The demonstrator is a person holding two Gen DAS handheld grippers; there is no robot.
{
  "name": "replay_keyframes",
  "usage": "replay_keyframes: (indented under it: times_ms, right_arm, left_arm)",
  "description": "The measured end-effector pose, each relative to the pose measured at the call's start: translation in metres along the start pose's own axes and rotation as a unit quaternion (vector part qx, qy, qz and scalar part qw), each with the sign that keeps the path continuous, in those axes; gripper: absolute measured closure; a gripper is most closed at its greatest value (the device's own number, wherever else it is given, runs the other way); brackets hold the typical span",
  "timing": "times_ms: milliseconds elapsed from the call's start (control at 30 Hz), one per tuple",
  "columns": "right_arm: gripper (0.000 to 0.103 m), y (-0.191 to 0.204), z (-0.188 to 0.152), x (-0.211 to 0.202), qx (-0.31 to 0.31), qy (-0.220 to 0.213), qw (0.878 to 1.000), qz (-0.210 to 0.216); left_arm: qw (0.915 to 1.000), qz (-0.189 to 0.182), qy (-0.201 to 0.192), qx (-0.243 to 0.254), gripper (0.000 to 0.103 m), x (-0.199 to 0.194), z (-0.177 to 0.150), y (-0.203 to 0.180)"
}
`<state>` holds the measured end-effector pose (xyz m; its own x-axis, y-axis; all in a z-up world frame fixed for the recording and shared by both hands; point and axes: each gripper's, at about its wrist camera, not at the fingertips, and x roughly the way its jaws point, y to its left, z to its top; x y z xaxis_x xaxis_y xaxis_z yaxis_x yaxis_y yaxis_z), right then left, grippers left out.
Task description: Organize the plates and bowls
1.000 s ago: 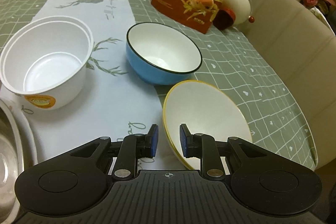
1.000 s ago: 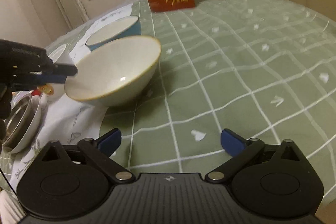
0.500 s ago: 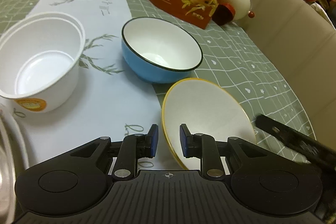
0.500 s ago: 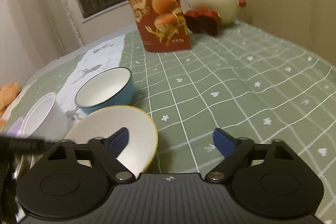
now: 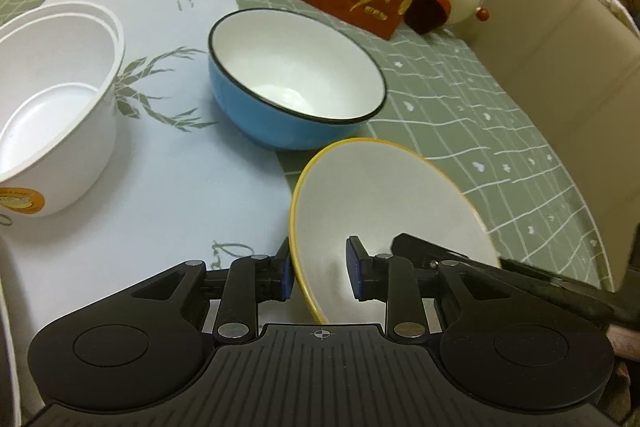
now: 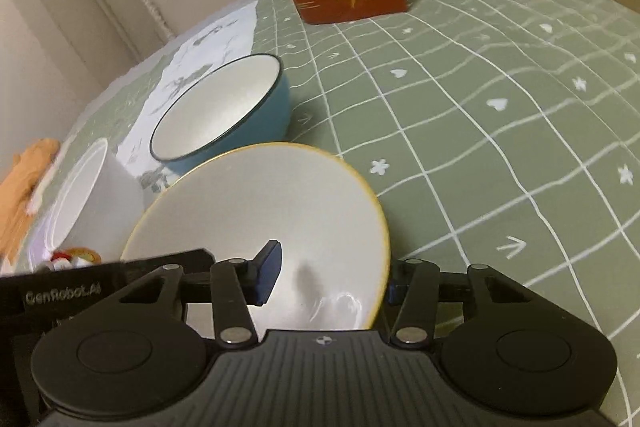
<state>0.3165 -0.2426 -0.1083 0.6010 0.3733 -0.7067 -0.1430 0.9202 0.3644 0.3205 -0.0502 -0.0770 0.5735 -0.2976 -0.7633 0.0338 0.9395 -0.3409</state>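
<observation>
with the yellow-rimmed bowl (image 5: pixel 384 223) tilted just beside the blue bowl (image 5: pixel 296 83), its rim straddled by both the left gripper (image 5: pixel 318 275) and the right gripper (image 6: pixel 328 277), jaws part-open, it could slip and strike the blue one.

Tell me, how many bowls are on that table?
3, possibly more out of frame. The yellow-rimmed bowl sits nearest, tilted between both claws; the blue bowl is just behind it; the white plastic bowl stands to the left on the pale runner.
</observation>
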Motion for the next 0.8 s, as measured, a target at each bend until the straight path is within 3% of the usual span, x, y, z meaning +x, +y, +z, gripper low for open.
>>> replay_keyframes:
  times_ms: [167, 333, 800]
  right_arm:
    - [0.054, 0.014, -0.005, -0.011, -0.028, -0.007, 1.000, -0.006]
    - [0.053, 0.026, -0.014, -0.017, -0.024, -0.001, 1.000, 0.001]
    - [0.051, 0.098, -0.056, -0.019, -0.063, 0.027, 0.996, 0.063]
  left_arm:
    - [0.9998, 0.015, 0.013, -0.008, 0.076, -0.004, -0.003, 0.006]
    - [0.9997, 0.018, -0.001, -0.016, 0.076, -0.024, -0.011, 0.017]
    - [0.9966, 0.041, -0.027, -0.067, 0.076, -0.096, -0.057, 0.083]
